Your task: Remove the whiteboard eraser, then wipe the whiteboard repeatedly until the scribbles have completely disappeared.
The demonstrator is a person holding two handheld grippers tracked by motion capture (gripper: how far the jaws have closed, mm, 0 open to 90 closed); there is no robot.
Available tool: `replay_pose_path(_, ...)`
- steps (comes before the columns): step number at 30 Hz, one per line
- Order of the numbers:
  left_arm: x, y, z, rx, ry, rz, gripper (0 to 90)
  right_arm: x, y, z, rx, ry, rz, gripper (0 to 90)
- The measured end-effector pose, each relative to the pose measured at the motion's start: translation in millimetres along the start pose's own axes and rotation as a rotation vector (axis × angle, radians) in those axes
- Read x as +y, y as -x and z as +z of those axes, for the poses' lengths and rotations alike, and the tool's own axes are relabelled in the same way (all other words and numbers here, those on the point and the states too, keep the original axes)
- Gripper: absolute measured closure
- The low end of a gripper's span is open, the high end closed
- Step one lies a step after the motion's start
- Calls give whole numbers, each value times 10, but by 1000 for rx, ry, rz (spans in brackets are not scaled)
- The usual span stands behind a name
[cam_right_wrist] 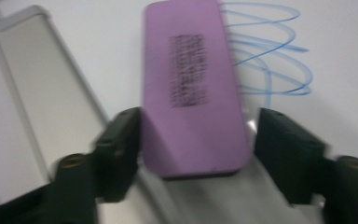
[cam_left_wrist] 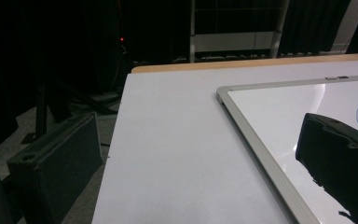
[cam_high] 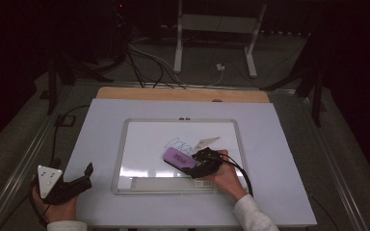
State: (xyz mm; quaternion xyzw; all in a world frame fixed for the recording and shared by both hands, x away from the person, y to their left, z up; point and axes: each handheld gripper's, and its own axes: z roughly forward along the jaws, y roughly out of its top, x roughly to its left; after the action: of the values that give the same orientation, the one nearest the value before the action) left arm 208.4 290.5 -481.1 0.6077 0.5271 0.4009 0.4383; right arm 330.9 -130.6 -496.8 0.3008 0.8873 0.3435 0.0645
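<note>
At the left edge of the table [cam_high: 101, 211] the left gripper [cam_high: 87, 173] rests in the person's hand, well apart from the work; its jaws stand wide apart with nothing between them, as the left gripper view shows bare white tabletop between the two black pads. Next comes the whiteboard [cam_high: 130, 144], lying flat on the table in its grey frame; a blue scribble [cam_high: 179, 144] sits near its middle. Just beside that scribble lies the purple eraser [cam_right_wrist: 191, 88], flat on the board, its near end between the jaws of the right gripper [cam_right_wrist: 196, 149]; in the right gripper view one pad seems to touch its side while a clear gap shows at the other, so the claw is open around the eraser and not clamped on it.

The likely trouble, as a judgement: if the jaws shut off-centre, the eraser could twist or skid across the smooth board; a grip on the near end alone could let the far end tilt, so that it wipes unevenly and leaves ink. Pressing hard might also shove the loose whiteboard along the table.

Farther right a pale triangular glare or scrap [cam_high: 206, 142] lies just past the scribble; what it is cannot be told. The frame's lower rail runs close under the gripper and could catch a jaw; beyond the table stand a white stand [cam_high: 217, 24] and cables [cam_high: 144, 62], well clear.
</note>
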Motion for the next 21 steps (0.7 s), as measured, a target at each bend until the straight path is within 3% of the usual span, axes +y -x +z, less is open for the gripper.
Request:
replay_pose_path(4,-2,3,12,-1,-2,2,9,83,-6,12,-3,47,36,191)
replay_pose_path(12,-2,-10,11,1,1,-3,9,158,-16,152,12,28,43,194)
replay_pose_path(21,-6,-6,17,0,-2,-1,9,163,-26,196,-4,5,33,392)
